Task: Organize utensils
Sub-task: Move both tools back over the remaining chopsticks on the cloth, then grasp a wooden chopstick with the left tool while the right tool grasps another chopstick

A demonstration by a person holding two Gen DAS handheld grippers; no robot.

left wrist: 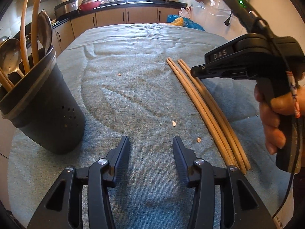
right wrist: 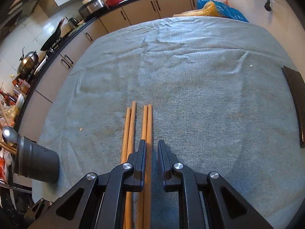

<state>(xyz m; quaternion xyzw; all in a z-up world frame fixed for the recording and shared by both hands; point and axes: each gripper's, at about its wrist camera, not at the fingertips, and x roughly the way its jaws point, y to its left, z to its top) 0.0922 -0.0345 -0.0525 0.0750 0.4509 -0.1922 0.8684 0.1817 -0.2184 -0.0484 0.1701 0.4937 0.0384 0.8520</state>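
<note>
Several wooden chopsticks [left wrist: 202, 103] lie side by side on the grey-blue cloth, right of centre; they also show in the right wrist view [right wrist: 133, 126]. A dark perforated utensil holder [left wrist: 38, 103] stands at the left with spoons and chopsticks in it; it also shows in the right wrist view [right wrist: 36, 164]. My left gripper [left wrist: 150, 145] is open and empty, low over the cloth between holder and chopsticks. My right gripper [right wrist: 152, 148] is open just above the chopsticks, its jaws straddling the rightmost one. The left wrist view shows its body [left wrist: 246, 61] held by a hand.
The cloth-covered table [left wrist: 133, 43] carries a few small crumbs [left wrist: 173, 123]. A blue and yellow plastic bag [right wrist: 219, 7] lies at the far edge. A dark flat object [right wrist: 295, 103] sits at the right edge. Kitchen counters with pots run behind and to the left.
</note>
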